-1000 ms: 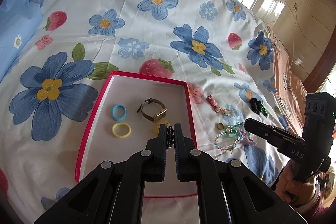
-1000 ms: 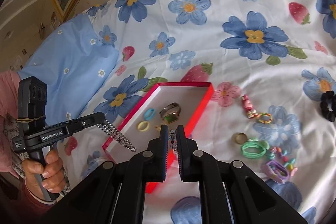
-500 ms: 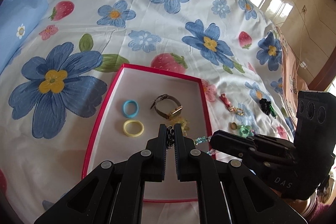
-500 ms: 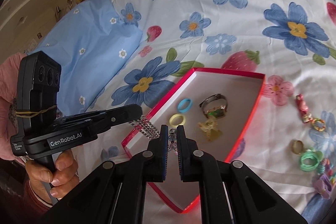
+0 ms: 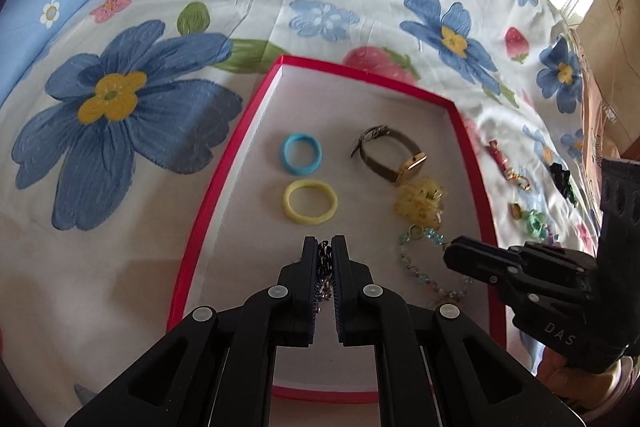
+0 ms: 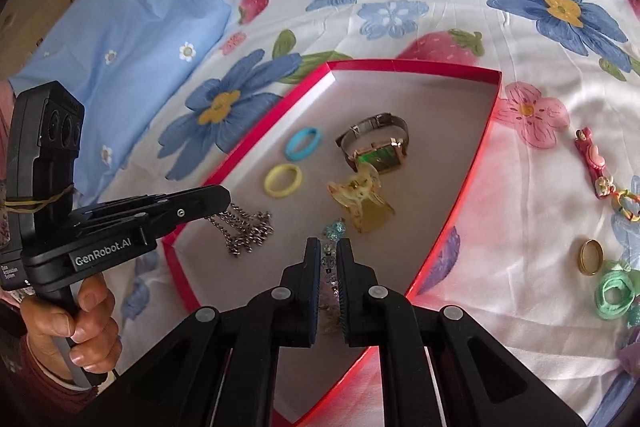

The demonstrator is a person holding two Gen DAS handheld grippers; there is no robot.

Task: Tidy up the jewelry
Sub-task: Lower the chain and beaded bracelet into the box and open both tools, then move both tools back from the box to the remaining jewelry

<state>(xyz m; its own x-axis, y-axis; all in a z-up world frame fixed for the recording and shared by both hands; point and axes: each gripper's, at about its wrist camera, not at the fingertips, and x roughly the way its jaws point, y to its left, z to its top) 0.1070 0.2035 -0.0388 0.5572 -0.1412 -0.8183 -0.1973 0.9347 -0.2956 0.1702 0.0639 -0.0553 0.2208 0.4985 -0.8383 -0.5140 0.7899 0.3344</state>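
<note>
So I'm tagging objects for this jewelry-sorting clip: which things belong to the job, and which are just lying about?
Part of the job:
- red tray
- silver chain in left gripper
- beaded bracelet in right gripper
- blue ring, yellow ring, watch, yellow hair claw
- gold ring, green hair tie

Lying about:
- floral bedsheet
- blue pillow

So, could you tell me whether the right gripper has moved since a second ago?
Yes. The right gripper, beside the red tray a second ago, now reaches over its right rim, bead bracelet trailing inside.

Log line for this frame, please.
left tongs: shut on silver chain | right tongs: shut on beaded bracelet | both over red tray
</note>
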